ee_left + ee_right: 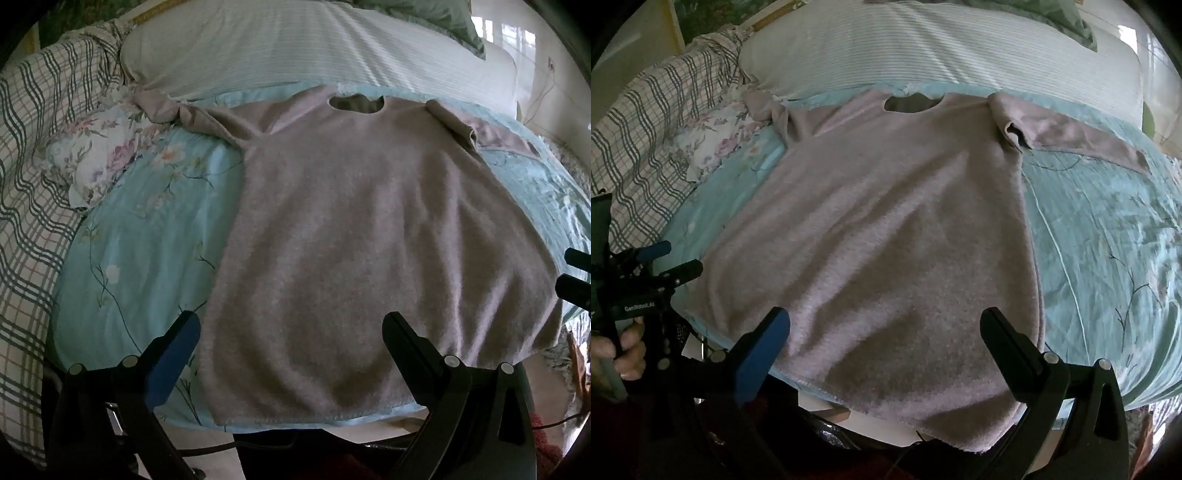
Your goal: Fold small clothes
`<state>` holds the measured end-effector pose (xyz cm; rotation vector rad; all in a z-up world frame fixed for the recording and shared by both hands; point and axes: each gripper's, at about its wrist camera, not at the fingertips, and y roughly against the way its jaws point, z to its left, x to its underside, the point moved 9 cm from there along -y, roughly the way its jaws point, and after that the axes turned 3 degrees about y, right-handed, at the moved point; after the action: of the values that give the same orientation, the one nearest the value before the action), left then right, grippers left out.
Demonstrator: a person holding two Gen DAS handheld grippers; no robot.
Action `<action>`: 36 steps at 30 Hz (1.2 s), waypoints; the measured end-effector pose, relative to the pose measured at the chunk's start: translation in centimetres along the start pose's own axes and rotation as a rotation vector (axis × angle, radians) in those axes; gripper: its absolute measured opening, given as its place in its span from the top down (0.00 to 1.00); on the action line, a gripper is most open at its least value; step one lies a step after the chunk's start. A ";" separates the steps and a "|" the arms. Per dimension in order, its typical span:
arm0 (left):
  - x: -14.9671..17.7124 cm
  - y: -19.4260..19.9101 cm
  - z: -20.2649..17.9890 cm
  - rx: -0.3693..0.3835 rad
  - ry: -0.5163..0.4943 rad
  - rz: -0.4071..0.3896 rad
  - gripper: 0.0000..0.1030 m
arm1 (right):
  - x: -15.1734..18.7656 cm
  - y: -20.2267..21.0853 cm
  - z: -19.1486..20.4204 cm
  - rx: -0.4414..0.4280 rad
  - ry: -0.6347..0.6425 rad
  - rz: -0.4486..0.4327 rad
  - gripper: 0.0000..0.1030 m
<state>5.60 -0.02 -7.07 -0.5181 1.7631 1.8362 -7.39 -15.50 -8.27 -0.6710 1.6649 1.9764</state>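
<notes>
Left gripper (291,328): nearest the lens at 6 o'clock, jaws spread wide and holding nothing, tilted down over the hem of the sweater (351,240).

Right gripper (884,325): likewise at 6 o'clock in its own view, jaws fully apart and empty, poised above the hem's right half; likely both sit here to take the bottom edge together.

Sweater: pinkish-grey fleece laid flat, front down or up cannot be told, neck hole (356,102) at 12 o'clock, hem hanging slightly over the bed's near edge.

Sleeves: the right sleeve (1078,138) stretches out toward 2 o'clock; the left sleeve (166,109) is bunched at 10 o'clock, so it probably needs straightening before a fold.

Bedspread (147,229): light blue floral cover beneath the garment, serving as the folding surface.

Surroundings: striped white pillow (314,48) at 12 o'clock, plaid quilt (33,184) at 9 o'clock.

Person's hand (624,350): seen at 8 o'clock in the right view, gripping the left tool's handle.

Stage: judged as the start, no fold yet made.
</notes>
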 end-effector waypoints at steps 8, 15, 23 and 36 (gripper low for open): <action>0.1 0.0 -0.1 0.004 0.002 0.000 0.04 | 0.1 0.3 0.2 0.000 -0.004 -0.009 0.00; -0.3 -0.3 0.3 0.008 0.003 0.007 0.04 | -0.2 0.0 -0.4 0.015 0.007 -0.014 0.00; -0.1 -0.6 0.5 0.002 0.005 -0.002 0.04 | -0.2 -0.1 -0.3 0.010 0.000 -0.012 0.00; -0.6 -1.1 0.6 0.008 0.005 -0.013 0.04 | -1.0 -0.1 -0.3 -0.019 -0.029 -0.053 0.00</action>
<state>6.77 0.51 -7.50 -0.5308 1.7657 1.8196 -6.50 -15.85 -7.77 -0.6833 1.5962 1.9580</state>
